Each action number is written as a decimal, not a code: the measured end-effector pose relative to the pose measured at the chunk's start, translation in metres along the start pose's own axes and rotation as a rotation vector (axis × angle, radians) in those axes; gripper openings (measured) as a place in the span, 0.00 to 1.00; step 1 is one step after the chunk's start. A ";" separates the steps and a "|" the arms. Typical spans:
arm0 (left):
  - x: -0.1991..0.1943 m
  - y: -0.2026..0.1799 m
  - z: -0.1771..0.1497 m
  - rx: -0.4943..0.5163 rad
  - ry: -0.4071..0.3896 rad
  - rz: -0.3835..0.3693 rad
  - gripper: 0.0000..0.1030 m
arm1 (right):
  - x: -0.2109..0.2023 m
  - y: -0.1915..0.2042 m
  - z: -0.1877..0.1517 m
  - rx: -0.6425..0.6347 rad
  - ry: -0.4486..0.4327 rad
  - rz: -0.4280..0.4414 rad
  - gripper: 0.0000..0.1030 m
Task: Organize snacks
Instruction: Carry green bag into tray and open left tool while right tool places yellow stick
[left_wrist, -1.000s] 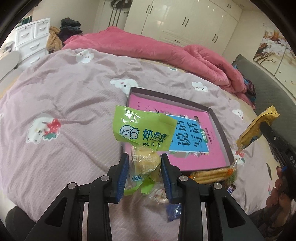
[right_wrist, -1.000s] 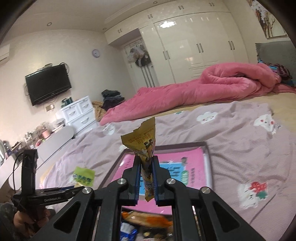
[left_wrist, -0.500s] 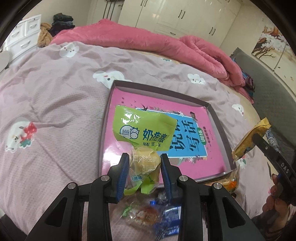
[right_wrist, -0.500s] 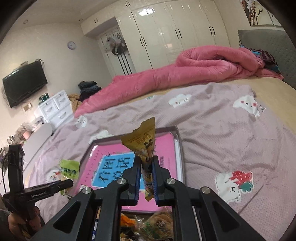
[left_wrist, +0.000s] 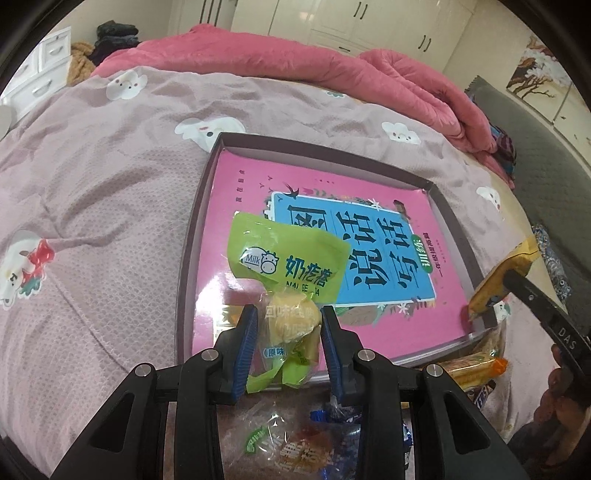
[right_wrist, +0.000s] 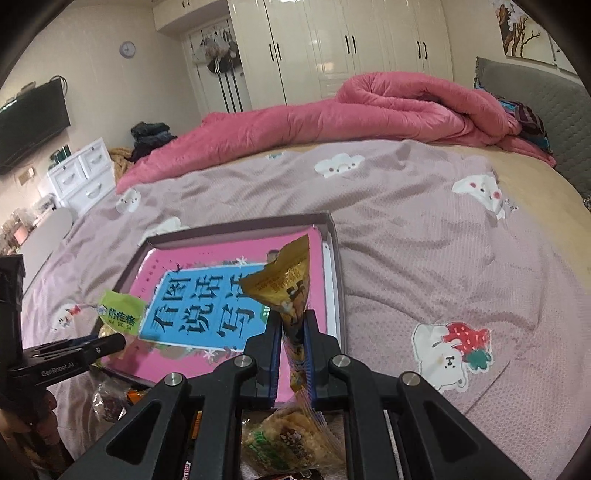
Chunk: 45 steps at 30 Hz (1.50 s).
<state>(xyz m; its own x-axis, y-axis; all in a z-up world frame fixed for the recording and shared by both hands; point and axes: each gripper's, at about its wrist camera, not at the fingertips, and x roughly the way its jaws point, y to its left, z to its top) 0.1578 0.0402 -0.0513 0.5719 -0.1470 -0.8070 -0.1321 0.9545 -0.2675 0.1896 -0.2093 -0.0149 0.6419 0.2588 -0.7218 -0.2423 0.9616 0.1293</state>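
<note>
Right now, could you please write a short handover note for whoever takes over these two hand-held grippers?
Left hand-held gripper: shut on the green milk-snack packet, held over the near left of the shallow box.
Right hand-held gripper: shut on the yellow snack packet, over the box's near right edge.
Done: both packets picked up.
Left: nothing lies in the box yet except the pink book; loose snacks wait on the bedspread nearby.
</note>
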 end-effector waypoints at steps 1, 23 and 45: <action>0.001 0.001 0.000 -0.001 0.002 0.000 0.34 | 0.003 0.000 0.000 0.001 0.004 0.002 0.11; 0.020 0.004 0.010 -0.018 0.009 0.036 0.35 | 0.051 0.017 0.001 -0.019 0.090 0.086 0.12; 0.021 0.002 0.010 -0.028 0.017 0.041 0.38 | 0.048 0.000 -0.002 0.073 0.136 0.130 0.13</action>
<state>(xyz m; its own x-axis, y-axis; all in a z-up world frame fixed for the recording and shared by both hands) 0.1774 0.0417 -0.0639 0.5516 -0.1130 -0.8264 -0.1777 0.9521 -0.2487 0.2191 -0.1969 -0.0512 0.5034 0.3712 -0.7802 -0.2602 0.9262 0.2728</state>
